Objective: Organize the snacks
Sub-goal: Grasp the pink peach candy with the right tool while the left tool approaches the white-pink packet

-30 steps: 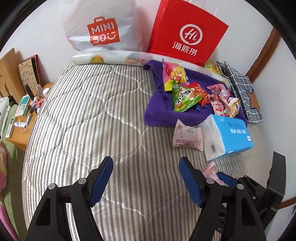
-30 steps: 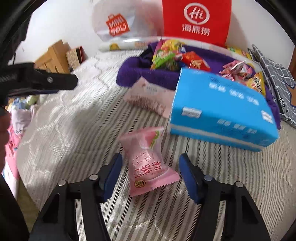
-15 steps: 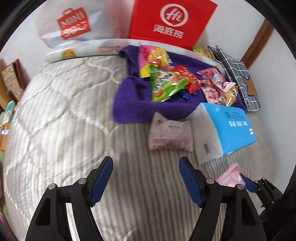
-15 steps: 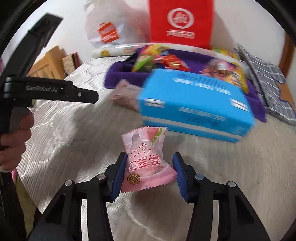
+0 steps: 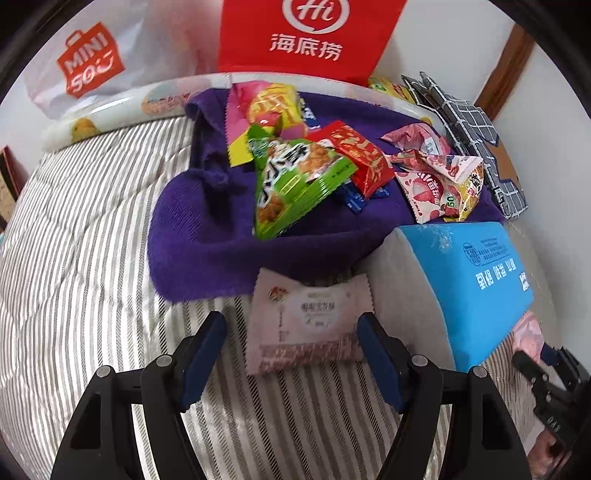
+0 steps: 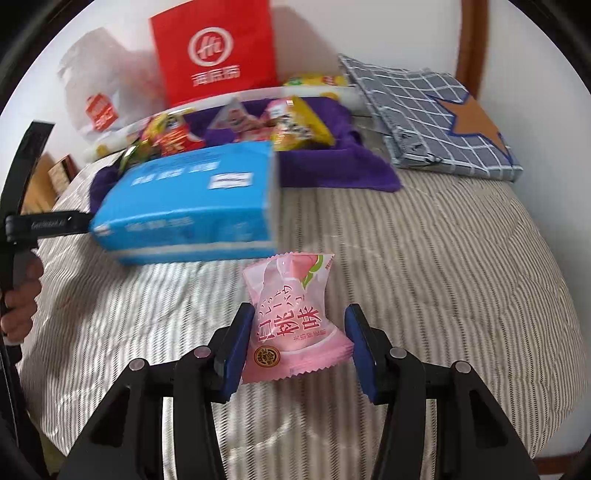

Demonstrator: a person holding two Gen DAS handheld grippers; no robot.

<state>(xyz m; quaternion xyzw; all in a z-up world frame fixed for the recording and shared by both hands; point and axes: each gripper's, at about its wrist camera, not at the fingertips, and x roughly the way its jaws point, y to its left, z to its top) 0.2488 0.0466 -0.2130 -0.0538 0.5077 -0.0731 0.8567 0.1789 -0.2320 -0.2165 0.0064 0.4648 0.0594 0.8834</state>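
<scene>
A pale pink snack packet (image 5: pixel 306 321) lies flat on the striped bed, just in front of a purple towel (image 5: pixel 207 236). My left gripper (image 5: pixel 291 350) is open, one finger on each side of this packet, pads apart from it. A pink peach-flavour packet (image 6: pixel 291 306) stands upright in my right gripper (image 6: pixel 299 343), which is shut on its lower half and holds it above the bed. On the towel lies a pile of snacks: a green packet (image 5: pixel 295 177), a red packet (image 5: pixel 362 155) and strawberry packets (image 5: pixel 432 181).
A blue tissue pack (image 5: pixel 480 273) lies to the right of the pale packet, between the two grippers. A red paper bag (image 5: pixel 306 33) and a white shopping bag (image 5: pixel 88 59) stand against the back wall. A checked cloth pouch (image 6: pixel 424 118) lies at the far right.
My left gripper has moved forward and down until its fingers flank the pale packet. My right gripper has shut on the peach packet and carried it to the right, past the tissue pack.
</scene>
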